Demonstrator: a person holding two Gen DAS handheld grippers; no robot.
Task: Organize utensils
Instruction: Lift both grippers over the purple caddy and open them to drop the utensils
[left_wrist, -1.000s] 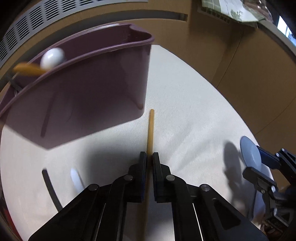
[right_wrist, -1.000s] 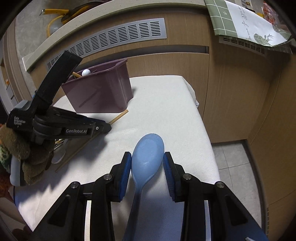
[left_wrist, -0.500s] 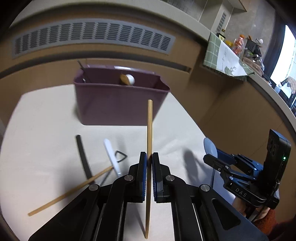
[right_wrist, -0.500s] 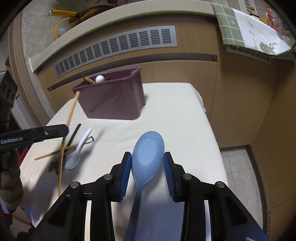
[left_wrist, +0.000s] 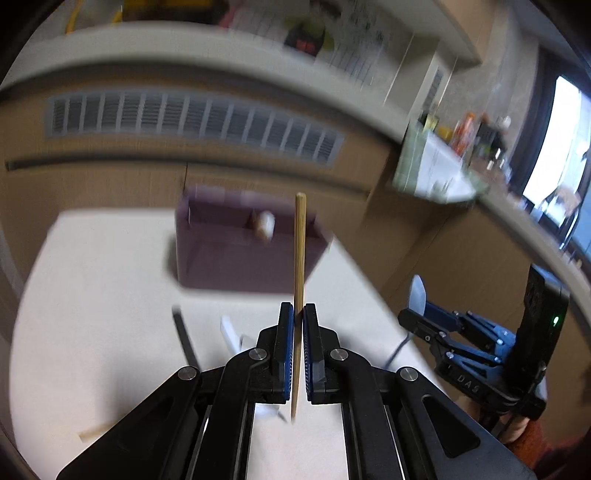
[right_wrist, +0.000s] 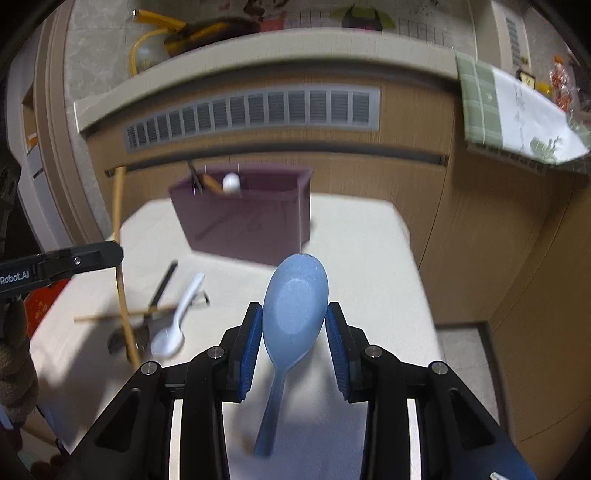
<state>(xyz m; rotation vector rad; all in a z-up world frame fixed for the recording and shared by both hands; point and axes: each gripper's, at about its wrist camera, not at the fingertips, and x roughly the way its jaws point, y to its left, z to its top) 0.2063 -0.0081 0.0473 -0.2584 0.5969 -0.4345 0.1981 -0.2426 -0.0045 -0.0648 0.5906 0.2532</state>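
My left gripper (left_wrist: 298, 314) is shut on a wooden chopstick (left_wrist: 299, 243) and holds it upright above the table, in front of the purple utensil bin (left_wrist: 240, 258). My right gripper (right_wrist: 294, 314) is shut on the bowl of a blue spoon (right_wrist: 295, 295), handle hanging down, above the table's near right part. The bin (right_wrist: 251, 225) stands at the far side and holds a white-tipped utensil (right_wrist: 231, 182). The left gripper (right_wrist: 114, 254) and its chopstick (right_wrist: 119, 221) show at the left of the right wrist view. The right gripper (left_wrist: 417, 317) shows in the left wrist view.
On the cream table (right_wrist: 369, 258) lie a white spoon (right_wrist: 177, 321), a black utensil (right_wrist: 162, 282) and a second wooden chopstick (right_wrist: 122, 314), left of centre. A wooden cabinet with a vent grille (right_wrist: 258, 110) stands behind the table. The floor (right_wrist: 465, 354) drops off at right.
My left gripper lifted the chopstick off the table, turned it upright and drew back from the bin. My right gripper rose a little with the blue spoon.
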